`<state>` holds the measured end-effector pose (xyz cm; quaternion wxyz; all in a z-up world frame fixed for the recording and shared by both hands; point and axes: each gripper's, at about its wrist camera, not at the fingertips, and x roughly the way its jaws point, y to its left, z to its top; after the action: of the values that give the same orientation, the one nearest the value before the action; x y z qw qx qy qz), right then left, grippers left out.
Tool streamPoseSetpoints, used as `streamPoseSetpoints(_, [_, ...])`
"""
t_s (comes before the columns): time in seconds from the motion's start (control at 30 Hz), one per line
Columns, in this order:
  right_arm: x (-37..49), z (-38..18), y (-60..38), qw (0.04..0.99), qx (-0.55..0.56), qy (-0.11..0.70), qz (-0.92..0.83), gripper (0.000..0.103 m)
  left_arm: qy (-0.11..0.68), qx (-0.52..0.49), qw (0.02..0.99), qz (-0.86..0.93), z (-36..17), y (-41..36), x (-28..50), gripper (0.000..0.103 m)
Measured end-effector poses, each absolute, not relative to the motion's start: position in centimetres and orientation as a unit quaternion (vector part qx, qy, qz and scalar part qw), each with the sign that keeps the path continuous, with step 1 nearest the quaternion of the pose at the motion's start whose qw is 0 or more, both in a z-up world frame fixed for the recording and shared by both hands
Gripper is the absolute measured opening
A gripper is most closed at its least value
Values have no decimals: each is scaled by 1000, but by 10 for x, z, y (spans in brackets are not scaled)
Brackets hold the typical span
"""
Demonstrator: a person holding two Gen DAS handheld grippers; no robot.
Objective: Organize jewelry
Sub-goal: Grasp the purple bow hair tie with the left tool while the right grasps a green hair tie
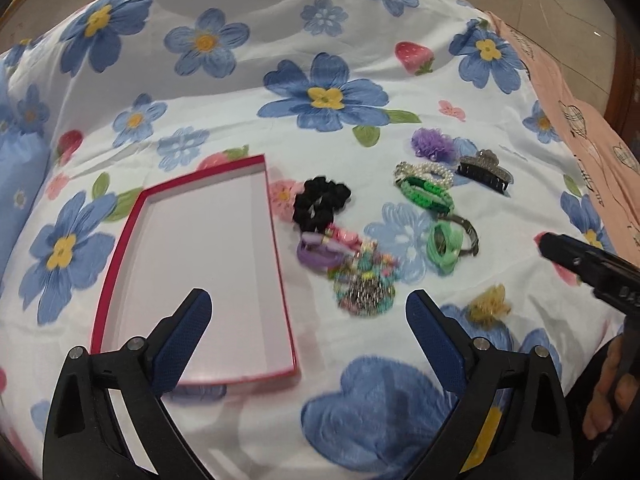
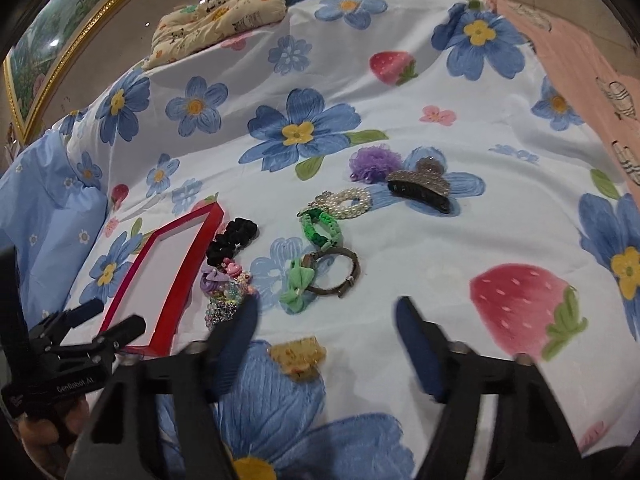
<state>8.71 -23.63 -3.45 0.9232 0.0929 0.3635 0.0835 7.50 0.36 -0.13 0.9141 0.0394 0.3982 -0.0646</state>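
Red-rimmed tray (image 1: pixel 120 264) lying on floral bedspread (image 1: pixel 248 60) at left, white floor bare, with left gripper (image 1: pixel 308 312) hovering over its near right corner, jaws spread wide and gripping nothing. Resting just right of tray: black scrunchie (image 1: pixel 320 202), purple hair tie (image 1: pixel 316 252), beaded bracelets (image 1: pixel 364 284), then green woven bracelet (image 1: pixel 428 194), pearl bracelet (image 1: pixel 428 170), mint bow (image 1: pixel 444 246) touching metal bangle (image 1: pixel 468 232), purple pom-pom (image 1: pixel 434 144), dark claw clip (image 1: pixel 486 172). Hanging at far right over yellow clip (image 2: pixel 298 356), right gripper (image 2: pixel 324 320), likewise wide open, carrying nothing.
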Motion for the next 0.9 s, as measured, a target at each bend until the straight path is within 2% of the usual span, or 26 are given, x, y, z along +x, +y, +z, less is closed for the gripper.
streamPoseSetpoints(0.07, [99,-38,-231,918,91,374,97,52,400,50,912,-73,0,4,86,92])
streamPoseSetpoints(0.17, [117,-45,-218,910,79,390,115,44,408,68,906,-88,-3,3,103,86])
streamPoseSetpoints(0.23, [127,-51,-211,906,77,399,123,42,413,78,902,-96,-6,1,112,81])
streamPoseSetpoints(0.4, [156,-75,-196,888,69,435,130,37,433,102,888,-116,-20,-6,135,77])
streamPoseSetpoints(0.53, [170,-88,-193,879,67,453,129,27,451,119,875,-130,-33,-14,149,72])
streamPoseSetpoints(0.6, [174,-93,-195,878,67,458,125,18,460,133,868,-132,-40,-21,156,72])
streamPoseSetpoints(0.7, [178,-96,-199,875,77,461,123,13,478,154,854,-135,-52,-29,164,70])
streamPoseSetpoints(0.8, [178,-94,-202,878,77,456,123,11,500,154,842,-132,-66,-28,169,44])
streamPoseSetpoints(0.9, [177,-90,-204,879,86,451,127,11,511,128,838,-140,-71,-20,172,30])
